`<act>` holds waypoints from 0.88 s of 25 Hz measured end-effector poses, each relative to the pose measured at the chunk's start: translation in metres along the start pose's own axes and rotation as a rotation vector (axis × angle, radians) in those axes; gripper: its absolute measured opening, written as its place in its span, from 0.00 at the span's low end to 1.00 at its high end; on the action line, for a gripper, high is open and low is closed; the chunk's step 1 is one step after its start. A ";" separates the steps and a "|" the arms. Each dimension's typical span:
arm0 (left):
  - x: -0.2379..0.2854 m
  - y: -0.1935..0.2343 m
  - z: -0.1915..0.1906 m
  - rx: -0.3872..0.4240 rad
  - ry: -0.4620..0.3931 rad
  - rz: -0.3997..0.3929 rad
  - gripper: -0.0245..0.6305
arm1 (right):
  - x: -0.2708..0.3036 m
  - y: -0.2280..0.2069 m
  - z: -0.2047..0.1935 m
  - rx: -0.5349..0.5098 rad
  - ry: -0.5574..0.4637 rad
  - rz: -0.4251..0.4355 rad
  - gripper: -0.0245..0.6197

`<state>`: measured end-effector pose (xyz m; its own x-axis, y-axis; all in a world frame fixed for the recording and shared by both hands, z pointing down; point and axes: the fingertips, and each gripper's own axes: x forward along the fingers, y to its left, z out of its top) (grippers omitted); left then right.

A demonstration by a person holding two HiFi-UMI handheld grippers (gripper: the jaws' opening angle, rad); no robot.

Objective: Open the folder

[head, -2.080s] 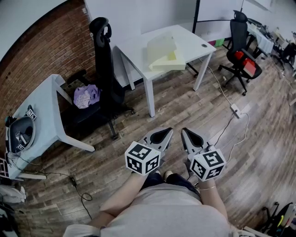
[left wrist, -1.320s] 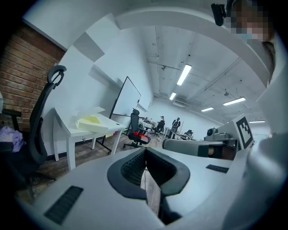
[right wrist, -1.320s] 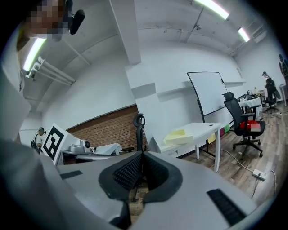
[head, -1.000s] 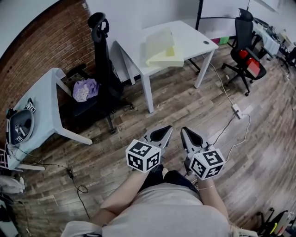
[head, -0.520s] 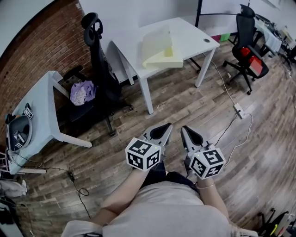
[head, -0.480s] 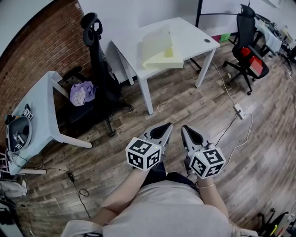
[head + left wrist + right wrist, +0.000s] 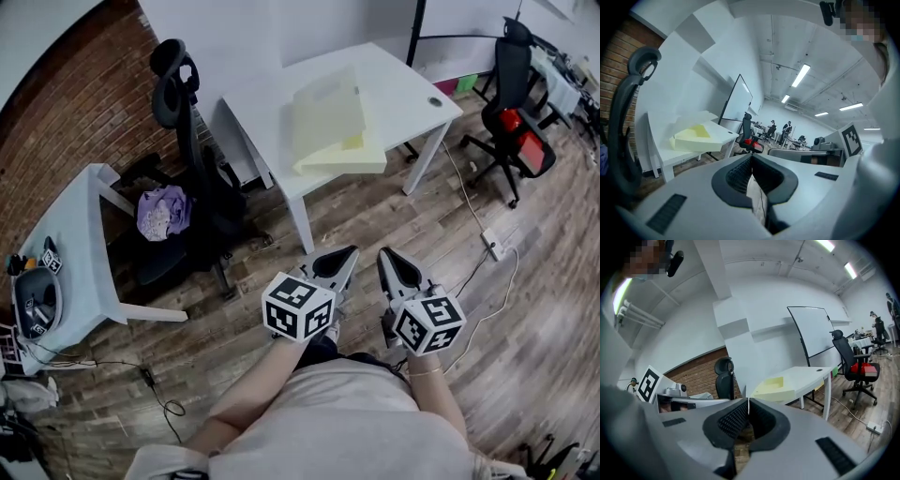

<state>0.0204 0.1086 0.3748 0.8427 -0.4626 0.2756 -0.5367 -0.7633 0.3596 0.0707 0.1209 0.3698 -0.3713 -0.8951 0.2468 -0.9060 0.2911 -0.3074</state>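
Note:
A pale yellow folder (image 7: 333, 127) lies on the white table (image 7: 403, 89) ahead of me, one flap propped up. It also shows in the left gripper view as the folder (image 7: 696, 137) and in the right gripper view as the folder (image 7: 774, 386). My left gripper (image 7: 347, 254) and right gripper (image 7: 386, 255) are held side by side over the wooden floor, well short of the table. Both point toward it. The left gripper (image 7: 751, 157) has its jaws shut on nothing, and the right gripper (image 7: 748, 401) likewise.
A black office chair (image 7: 183, 141) with a purple cloth (image 7: 159, 208) on its seat stands left of the table. A small white side table (image 7: 84, 244) is further left. Another black chair (image 7: 520, 94) with red parts and a floor cable (image 7: 492, 246) are to the right.
The person has walked forward, so the table and folder are nearer and larger. Both grippers have travelled with them, still shut and side by side.

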 end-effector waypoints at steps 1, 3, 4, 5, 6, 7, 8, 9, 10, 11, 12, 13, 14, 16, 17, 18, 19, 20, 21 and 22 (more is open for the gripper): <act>0.006 0.007 0.006 0.003 0.001 -0.005 0.06 | 0.011 -0.003 0.004 -0.002 0.001 0.000 0.07; 0.018 0.020 0.017 0.009 0.001 -0.015 0.06 | 0.030 -0.008 0.013 -0.013 0.003 0.001 0.07; 0.024 0.026 0.023 0.012 0.000 -0.019 0.06 | 0.039 -0.011 0.018 -0.018 0.002 0.000 0.07; 0.030 0.034 0.029 0.015 -0.002 -0.022 0.06 | 0.048 -0.015 0.022 -0.021 0.000 -0.002 0.07; 0.036 0.041 0.034 0.016 -0.004 -0.023 0.06 | 0.056 -0.018 0.026 -0.022 -0.001 -0.005 0.07; 0.041 0.049 0.039 0.016 -0.005 -0.024 0.06 | 0.064 -0.022 0.029 -0.023 0.000 -0.008 0.07; 0.046 0.056 0.043 0.016 -0.006 -0.024 0.06 | 0.071 -0.025 0.031 -0.024 0.002 -0.011 0.07; 0.050 0.062 0.047 0.016 -0.005 -0.024 0.06 | 0.078 -0.028 0.034 -0.025 0.004 -0.017 0.07; 0.055 0.068 0.051 0.018 -0.003 -0.023 0.06 | 0.084 -0.032 0.036 -0.024 0.004 -0.025 0.07; 0.059 0.074 0.054 0.022 -0.002 -0.023 0.06 | 0.089 -0.036 0.039 -0.022 0.001 -0.035 0.07; 0.063 0.078 0.057 0.027 0.000 -0.023 0.06 | 0.094 -0.040 0.042 -0.019 -0.003 -0.045 0.07; 0.066 0.082 0.060 0.033 0.001 -0.023 0.06 | 0.099 -0.043 0.044 -0.018 -0.006 -0.052 0.07; 0.069 0.086 0.063 0.040 0.001 -0.023 0.06 | 0.104 -0.046 0.046 -0.018 -0.007 -0.057 0.07; 0.072 0.093 0.067 0.056 0.002 -0.020 0.07 | 0.113 -0.048 0.049 -0.019 -0.007 -0.059 0.07; 0.074 0.096 0.068 0.061 0.002 -0.019 0.06 | 0.118 -0.049 0.050 -0.019 -0.007 -0.059 0.07; 0.076 0.099 0.070 0.063 0.003 -0.020 0.06 | 0.122 -0.050 0.052 -0.019 -0.008 -0.061 0.07; 0.078 0.102 0.072 0.060 0.002 -0.021 0.06 | 0.125 -0.052 0.053 -0.018 -0.009 -0.063 0.07; 0.080 0.105 0.073 0.056 0.001 -0.022 0.06 | 0.128 -0.053 0.053 -0.016 -0.007 -0.065 0.07; 0.081 0.108 0.074 0.051 0.000 -0.021 0.07 | 0.131 -0.054 0.053 -0.013 -0.003 -0.066 0.07; 0.082 0.110 0.075 0.047 0.000 -0.018 0.06 | 0.133 -0.054 0.052 -0.011 0.003 -0.065 0.07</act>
<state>0.0337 -0.0474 0.3704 0.8523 -0.4483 0.2695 -0.5185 -0.7921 0.3222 0.0812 -0.0312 0.3718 -0.3125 -0.9112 0.2684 -0.9303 0.2364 -0.2806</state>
